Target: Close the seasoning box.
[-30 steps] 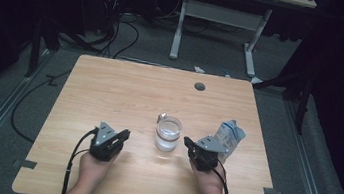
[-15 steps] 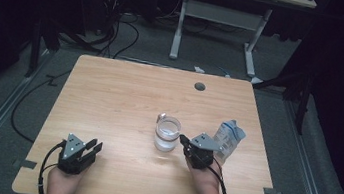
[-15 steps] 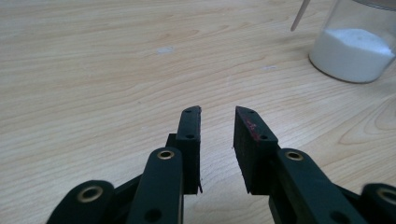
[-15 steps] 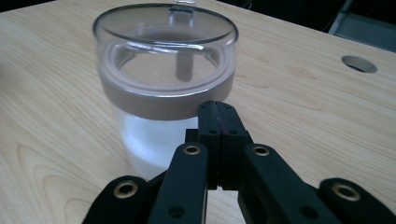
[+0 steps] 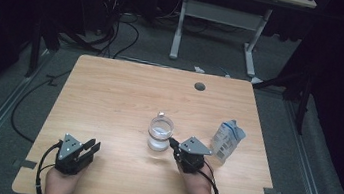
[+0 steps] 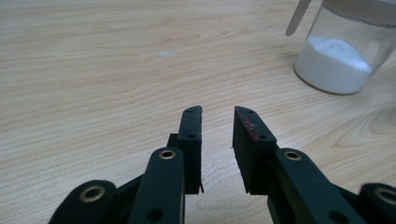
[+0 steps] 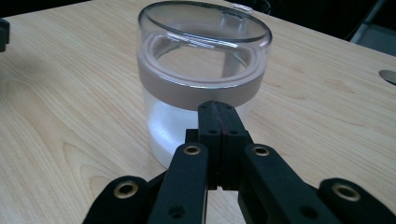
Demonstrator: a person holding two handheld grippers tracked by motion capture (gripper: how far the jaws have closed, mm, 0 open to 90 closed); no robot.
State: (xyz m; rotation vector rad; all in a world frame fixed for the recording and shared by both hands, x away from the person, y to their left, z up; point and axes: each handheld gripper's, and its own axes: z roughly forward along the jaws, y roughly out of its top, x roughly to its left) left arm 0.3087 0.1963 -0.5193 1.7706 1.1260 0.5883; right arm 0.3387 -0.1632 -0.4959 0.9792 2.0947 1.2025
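A clear jar (image 5: 160,133) with white powder in its bottom stands near the table's middle; it also shows in the left gripper view (image 6: 341,51) and close up in the right gripper view (image 7: 201,79), with a clear domed lid on it. My right gripper (image 5: 171,141) is shut with nothing in it, its tips (image 7: 218,106) right at the jar's side wall. My left gripper (image 5: 93,144) rests near the front left of the table, apart from the jar. Its jaws (image 6: 218,112) have just been opening and stand open a little, with nothing between them.
A blue and white carton (image 5: 226,140) stands just right of the right hand. The wooden table (image 5: 125,91) has a round cable hole (image 5: 199,86) at its back. Beyond the table stand a desk frame and cables on a dark floor.
My left hand has drawn back from beside the jar to the front left of the table, and its jaws have parted. My right gripper has shifted left, up to the jar.
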